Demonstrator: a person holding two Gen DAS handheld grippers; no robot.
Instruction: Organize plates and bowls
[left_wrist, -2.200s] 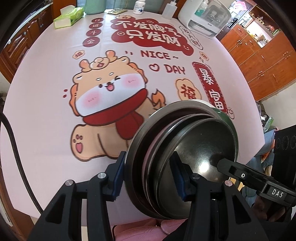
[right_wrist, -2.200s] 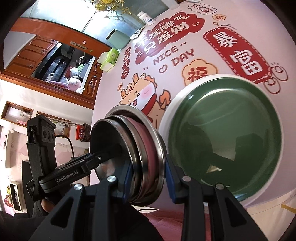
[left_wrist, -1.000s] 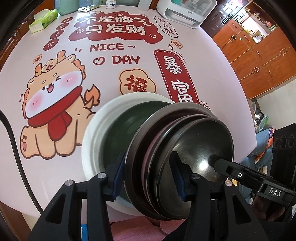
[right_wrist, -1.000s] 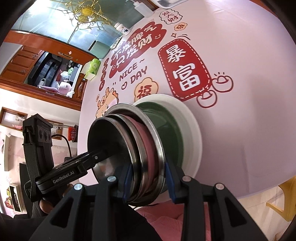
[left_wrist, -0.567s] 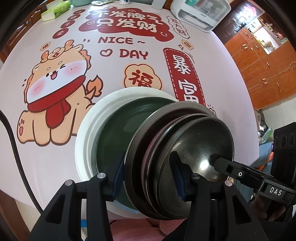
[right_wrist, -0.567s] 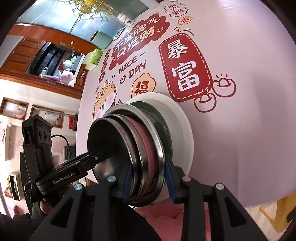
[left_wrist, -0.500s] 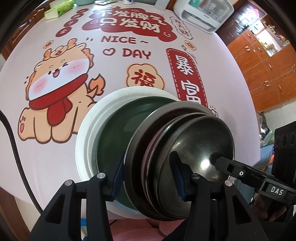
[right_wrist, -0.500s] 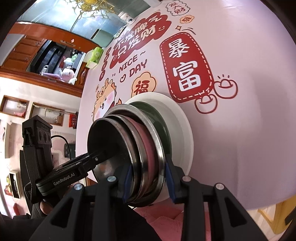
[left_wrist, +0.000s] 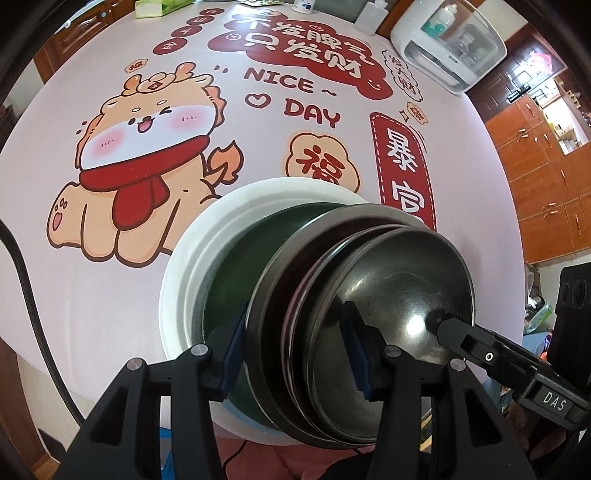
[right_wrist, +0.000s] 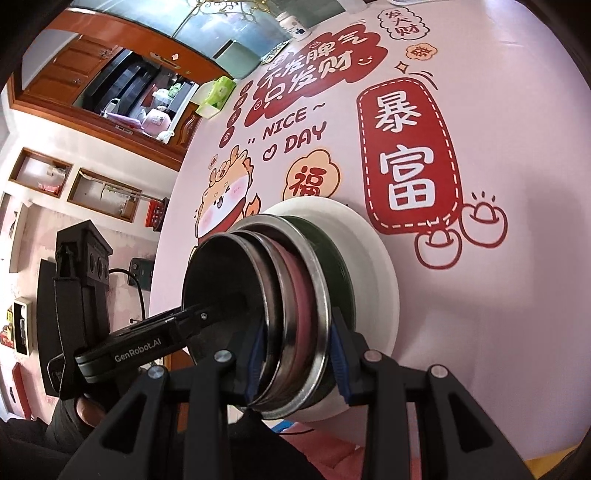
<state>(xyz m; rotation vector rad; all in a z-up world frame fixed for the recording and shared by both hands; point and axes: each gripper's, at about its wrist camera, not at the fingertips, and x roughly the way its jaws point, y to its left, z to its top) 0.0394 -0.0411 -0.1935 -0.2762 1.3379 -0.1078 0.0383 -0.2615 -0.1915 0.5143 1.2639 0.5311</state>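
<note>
A stack of nested steel and pink bowls (left_wrist: 369, 302) is held tilted between both grippers. My left gripper (left_wrist: 295, 350) is shut on the stack's near rim. My right gripper (right_wrist: 295, 354) is shut on the opposite rim (right_wrist: 295, 288); its finger (left_wrist: 480, 354) reaches into the top bowl. Just behind the stack a white plate (left_wrist: 192, 258) with a dark green plate (left_wrist: 240, 258) on it lies at the table's near edge, also in the right wrist view (right_wrist: 380, 266). The stack hangs above the green plate's near side.
The round table has a pink printed cloth (left_wrist: 129, 110). At its far side stand a white appliance (left_wrist: 450, 44), bottles (left_wrist: 369, 16) and a green tissue box (left_wrist: 147, 5). Wooden cabinets (left_wrist: 546, 166) stand to the right.
Both grippers carried the bowl stack from beside the plates to over them. In the last half second the view shifted only slightly.
</note>
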